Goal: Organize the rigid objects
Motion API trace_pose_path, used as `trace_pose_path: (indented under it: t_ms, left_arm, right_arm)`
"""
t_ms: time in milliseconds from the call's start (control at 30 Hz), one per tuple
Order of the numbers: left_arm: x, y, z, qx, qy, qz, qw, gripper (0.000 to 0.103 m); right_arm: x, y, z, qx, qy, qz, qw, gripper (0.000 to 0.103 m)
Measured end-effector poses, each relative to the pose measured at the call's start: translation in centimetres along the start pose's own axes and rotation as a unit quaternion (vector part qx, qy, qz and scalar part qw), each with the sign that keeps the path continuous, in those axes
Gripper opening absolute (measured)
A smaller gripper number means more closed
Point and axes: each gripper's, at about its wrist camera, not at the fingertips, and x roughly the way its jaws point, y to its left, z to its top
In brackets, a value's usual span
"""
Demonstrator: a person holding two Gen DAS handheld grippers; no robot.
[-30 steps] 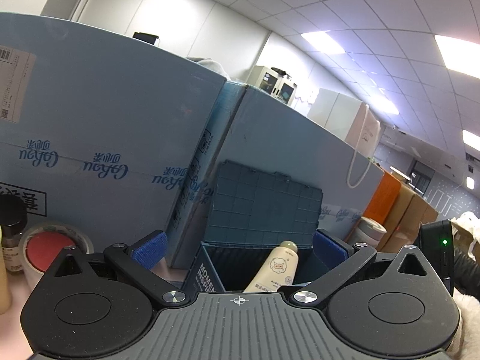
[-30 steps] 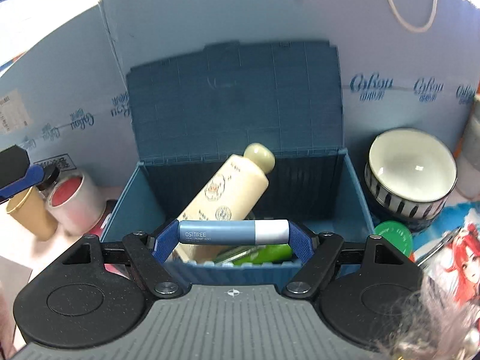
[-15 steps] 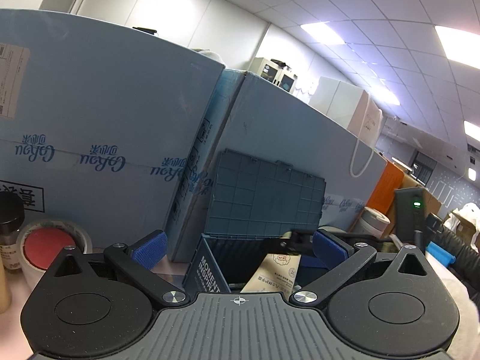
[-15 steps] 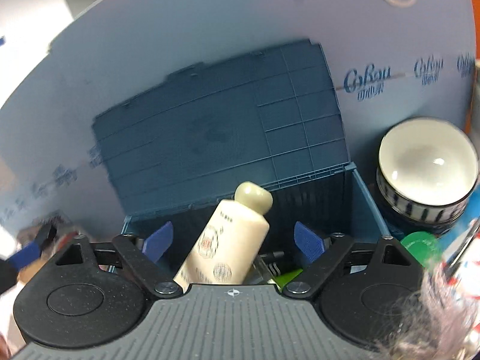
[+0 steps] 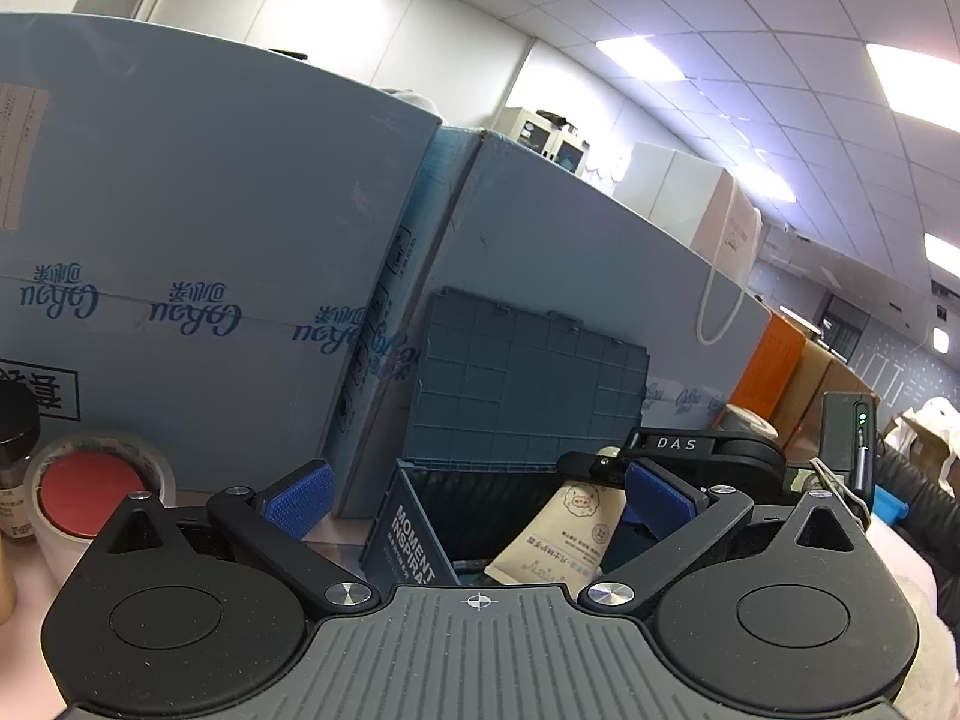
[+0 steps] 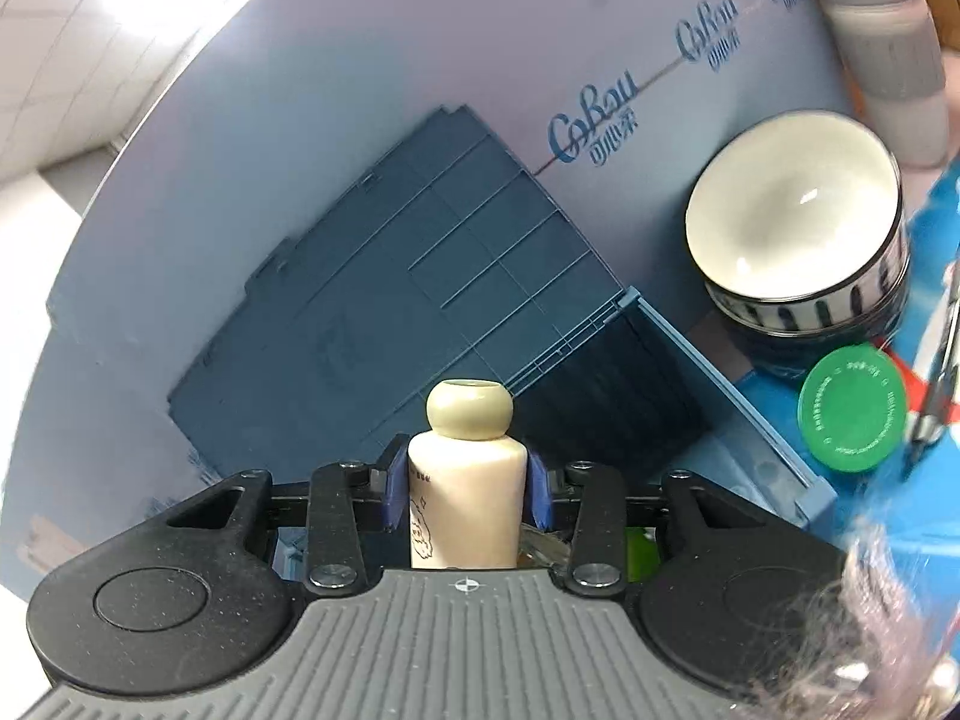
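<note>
An open blue storage box (image 6: 720,372) stands with its lid (image 6: 420,276) leaning back against a pale blue carton. A cream lotion bottle (image 6: 465,492) with a rounded cap leans inside it. My right gripper (image 6: 465,489) is rolled to one side; its jaws are closing, and the blue pads (image 6: 393,489) press the bottle's shoulders. The left wrist view shows the same bottle (image 5: 564,534) in the box (image 5: 408,540), with the right gripper (image 5: 600,462) reaching in from the right. My left gripper (image 5: 477,495) hangs open and empty in front of the box.
A striped white bowl (image 6: 792,222), a green round lid (image 6: 852,408) and a grey tumbler (image 6: 888,42) stand right of the box. A tape roll with a red core (image 5: 90,492) and a dark jar (image 5: 15,450) sit at the left. Tall blue cartons (image 5: 180,240) wall the back.
The right gripper let go of the blue-and-white tube it held, opened, rolled sideways and closed around the cream bottle. It has come into the left wrist view. The left gripper stayed put.
</note>
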Motion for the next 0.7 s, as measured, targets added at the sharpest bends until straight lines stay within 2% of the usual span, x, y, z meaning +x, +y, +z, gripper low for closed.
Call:
trace_pose_path:
  t_ms: [100,233,300,500,600,700]
  left_arm:
    - [0.2,0.0,0.0,0.0,0.003,-0.001,1.0,0.103]
    - [0.2,0.0,0.1,0.001,0.002,-0.001,1.0,0.103]
    - [0.1,0.0,0.1,0.001,0.001,0.0,1.0,0.103]
    - [0.0,-0.3,0.1,0.004,-0.001,-0.003,1.0,0.103]
    - [-0.2,-0.5,0.1,0.007,-0.004,-0.008,0.9999,0.103]
    - [-0.3,-1.0,0.1,0.011,-0.007,-0.016,0.9998,0.103]
  right_arm:
    - [-0.8,0.6,-0.3,-0.023,0.002,-0.014,1.0,0.038]
    - [-1.7,1.9,-0.9,-0.067,-0.013,-0.056,0.996,0.044]
    - [-2.5,2.2,-1.4,-0.071,-0.027,-0.07,0.995,0.068]
    - [-5.8,1.3,-0.8,-0.085,-0.065,-0.05,0.993,0.077]
    - [-7.9,0.4,-0.4,-0.086,-0.082,-0.02,0.993,0.079]
    - [-11.4,-0.4,-0.7,-0.109,-0.119,0.003,0.987,0.086]
